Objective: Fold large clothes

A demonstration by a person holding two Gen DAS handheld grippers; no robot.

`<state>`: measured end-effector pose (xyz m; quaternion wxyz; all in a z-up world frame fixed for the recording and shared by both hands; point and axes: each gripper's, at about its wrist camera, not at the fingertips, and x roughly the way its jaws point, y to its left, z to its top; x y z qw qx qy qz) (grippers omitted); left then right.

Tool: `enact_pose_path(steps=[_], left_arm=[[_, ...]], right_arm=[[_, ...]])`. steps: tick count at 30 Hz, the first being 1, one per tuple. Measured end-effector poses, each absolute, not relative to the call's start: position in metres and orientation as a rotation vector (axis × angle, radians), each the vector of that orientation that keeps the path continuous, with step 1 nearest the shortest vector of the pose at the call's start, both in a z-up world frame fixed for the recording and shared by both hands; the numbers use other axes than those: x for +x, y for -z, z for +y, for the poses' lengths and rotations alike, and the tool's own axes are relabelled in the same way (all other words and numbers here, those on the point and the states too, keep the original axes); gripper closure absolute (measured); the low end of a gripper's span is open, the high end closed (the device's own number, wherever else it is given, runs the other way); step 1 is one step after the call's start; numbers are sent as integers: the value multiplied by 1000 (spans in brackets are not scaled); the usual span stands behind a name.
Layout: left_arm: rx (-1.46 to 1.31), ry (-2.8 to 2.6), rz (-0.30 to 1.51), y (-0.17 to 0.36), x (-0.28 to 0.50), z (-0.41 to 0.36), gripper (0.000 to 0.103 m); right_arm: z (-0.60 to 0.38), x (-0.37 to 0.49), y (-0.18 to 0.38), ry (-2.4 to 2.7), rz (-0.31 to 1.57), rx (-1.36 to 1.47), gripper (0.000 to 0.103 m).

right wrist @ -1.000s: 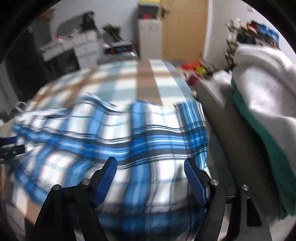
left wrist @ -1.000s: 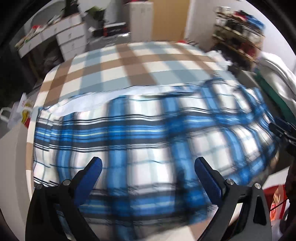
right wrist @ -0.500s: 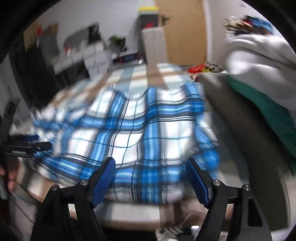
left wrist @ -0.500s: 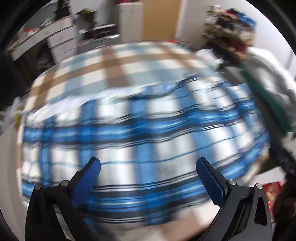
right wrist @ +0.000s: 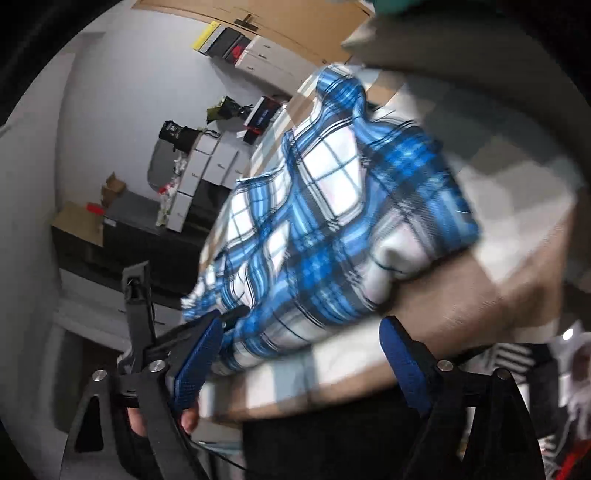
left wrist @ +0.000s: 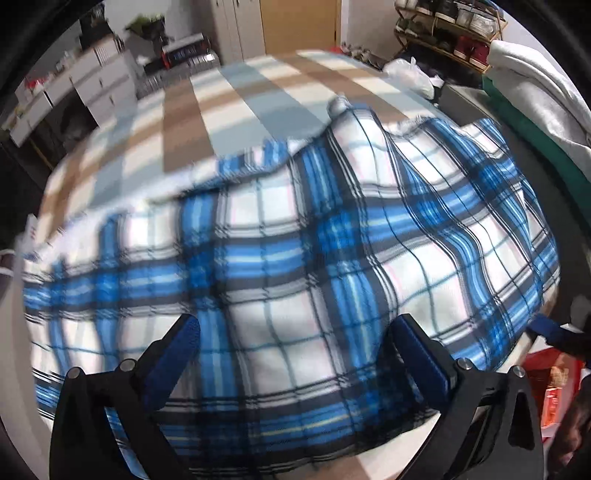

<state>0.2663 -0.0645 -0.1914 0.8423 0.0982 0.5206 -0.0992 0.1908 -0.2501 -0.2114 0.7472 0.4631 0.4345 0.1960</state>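
Observation:
A large blue, white and black plaid cloth [left wrist: 295, 266] lies folded over and rumpled across the near part of a bed with a beige and pale-blue checked cover [left wrist: 236, 110]. My left gripper [left wrist: 295, 354] is open and empty just above the cloth's near edge. The right gripper's blue tip [left wrist: 550, 330] shows at the cloth's right edge. In the right wrist view, tilted sideways, the cloth [right wrist: 332, 221] hangs bunched over the bed edge [right wrist: 480, 295]. My right gripper [right wrist: 299, 350] is open and empty in front of it. The left gripper [right wrist: 140, 317] shows at the left.
White drawers [left wrist: 92, 85] and clutter stand at the far left, a wooden door [left wrist: 299, 26] behind the bed. A shoe rack [left wrist: 450, 33] and a pile of white and green bedding [left wrist: 535, 96] are at the right. A red box [left wrist: 550, 384] sits low at the right.
The cloth's right side has been gathered toward the middle and now lies rumpled. My right gripper has swung down and rolled sideways near the bed's edge. Both grippers stay open.

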Motion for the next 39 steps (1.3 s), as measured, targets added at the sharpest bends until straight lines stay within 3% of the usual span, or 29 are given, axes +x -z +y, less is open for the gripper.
enact_pose_path(steps=[2, 5, 11, 13, 14, 15, 17, 28, 34, 39], left_arm=[[230, 204, 1140, 204, 276, -64, 1], [180, 224, 1156, 218, 287, -58, 1], [178, 236, 1135, 220, 288, -55, 1], [178, 230, 1136, 221, 289, -54, 1], [174, 227, 1138, 220, 289, -54, 1], [168, 221, 1142, 219, 288, -56, 1], [162, 211, 1139, 212, 263, -66, 1], [17, 459, 1167, 199, 251, -148, 1], [-29, 351, 1070, 169, 247, -105, 1], [45, 178, 1125, 206, 263, -83, 1]], right_arm=[[-245, 205, 212, -405, 970, 1044, 12], [-232, 221, 209, -365, 972, 1065, 0], [-188, 245, 194, -277, 986, 877, 4], [-181, 244, 185, -220, 967, 778, 33], [-178, 244, 180, -199, 944, 731, 63], [-178, 241, 172, -186, 905, 686, 83], [-177, 236, 162, -192, 848, 619, 91], [-180, 219, 93, -115, 702, -15, 96], [-202, 217, 87, -162, 679, -9, 96], [-209, 211, 107, -172, 667, 84, 96]])
